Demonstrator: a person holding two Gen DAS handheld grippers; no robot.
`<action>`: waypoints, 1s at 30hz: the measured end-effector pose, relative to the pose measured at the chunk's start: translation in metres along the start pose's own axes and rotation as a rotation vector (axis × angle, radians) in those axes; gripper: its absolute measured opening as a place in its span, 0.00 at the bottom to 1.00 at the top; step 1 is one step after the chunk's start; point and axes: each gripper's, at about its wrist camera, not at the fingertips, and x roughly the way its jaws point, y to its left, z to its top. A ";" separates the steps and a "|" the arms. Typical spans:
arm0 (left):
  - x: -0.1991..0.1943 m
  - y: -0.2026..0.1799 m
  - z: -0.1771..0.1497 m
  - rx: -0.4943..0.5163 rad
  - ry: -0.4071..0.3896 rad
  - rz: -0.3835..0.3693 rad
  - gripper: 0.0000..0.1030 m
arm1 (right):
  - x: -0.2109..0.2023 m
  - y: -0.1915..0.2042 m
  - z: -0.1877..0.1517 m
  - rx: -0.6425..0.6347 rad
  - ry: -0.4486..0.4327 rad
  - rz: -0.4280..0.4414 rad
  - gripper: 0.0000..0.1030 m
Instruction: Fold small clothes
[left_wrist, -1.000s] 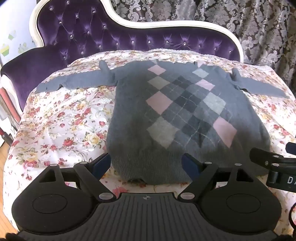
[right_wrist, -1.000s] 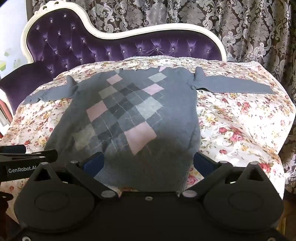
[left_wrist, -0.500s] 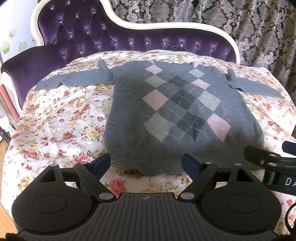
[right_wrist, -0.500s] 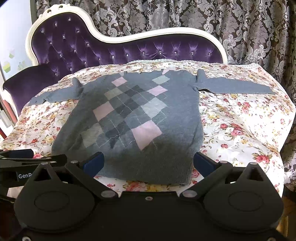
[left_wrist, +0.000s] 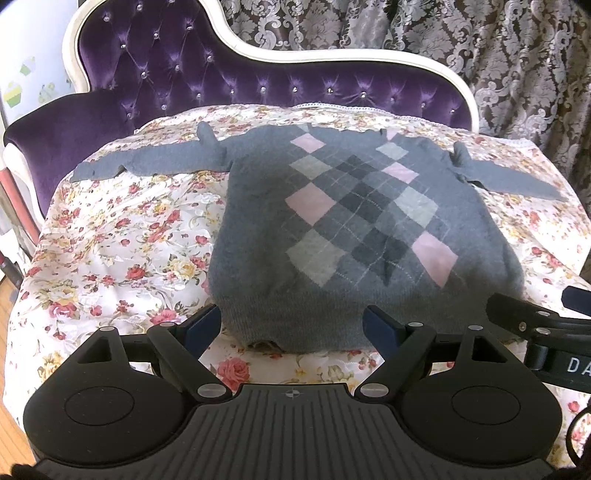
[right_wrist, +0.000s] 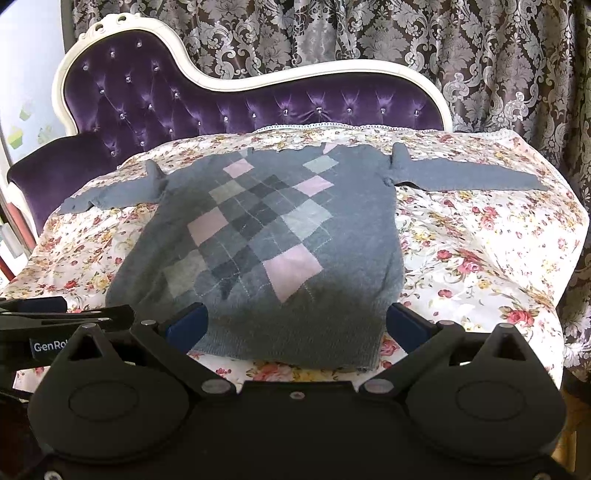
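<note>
A grey argyle sweater (left_wrist: 354, 236) lies flat and face up on a floral bedspread (left_wrist: 122, 240) that covers a purple tufted chaise (left_wrist: 192, 70), with both sleeves stretched out to the sides and the collar toward the backrest. Pink, light grey and dark grey diamonds run down its front. The left gripper (left_wrist: 291, 325) hangs just short of the ribbed hem, its blue-tipped fingers (left_wrist: 203, 325) spread wide and holding nothing, the near-left corner of the hem between them. The right gripper (right_wrist: 295, 325) sits likewise at the hem's right part, fingers (right_wrist: 406, 325) spread wide and empty, framing the lower right corner of the sweater (right_wrist: 273, 243). Each gripper shows at the edge of the other's view, side by side. Patterned damask curtains (right_wrist: 480, 55) hang behind the chaise (right_wrist: 258, 107).
</note>
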 end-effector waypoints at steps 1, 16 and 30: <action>0.000 0.000 0.000 -0.001 0.001 0.001 0.81 | -0.001 0.000 -0.002 0.001 -0.001 0.002 0.99; 0.004 0.001 0.001 0.003 0.016 -0.001 0.81 | 0.003 0.002 -0.002 -0.001 0.018 0.011 0.99; 0.009 0.001 0.001 0.005 0.033 0.003 0.81 | 0.008 0.001 -0.002 0.009 0.038 0.020 0.99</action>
